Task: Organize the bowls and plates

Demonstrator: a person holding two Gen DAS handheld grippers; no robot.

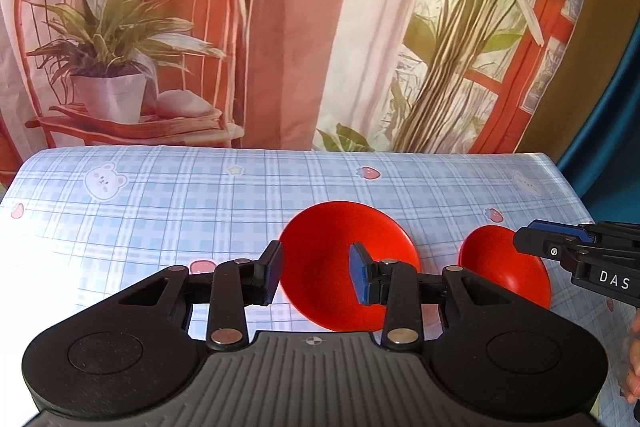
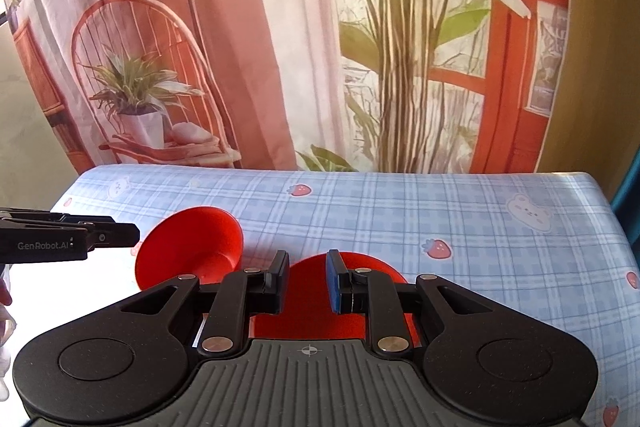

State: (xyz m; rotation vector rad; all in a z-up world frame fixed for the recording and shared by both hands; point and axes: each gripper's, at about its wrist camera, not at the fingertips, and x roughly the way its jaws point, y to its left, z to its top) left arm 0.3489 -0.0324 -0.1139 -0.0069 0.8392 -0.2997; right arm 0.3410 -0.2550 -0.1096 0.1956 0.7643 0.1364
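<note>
The table (image 1: 160, 195) is bare across the left and the far part of the left wrist frame, so a gripper can pass there freely. In the lower middle a red plate (image 1: 340, 247) lies, with a red bowl (image 1: 504, 267) near at its right. The right gripper (image 1: 532, 241) reaches over that bowl from the right edge.

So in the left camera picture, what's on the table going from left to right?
Bear picture → bigger red dish → smaller red dish → the other gripper poking in from the right edge.
</note>
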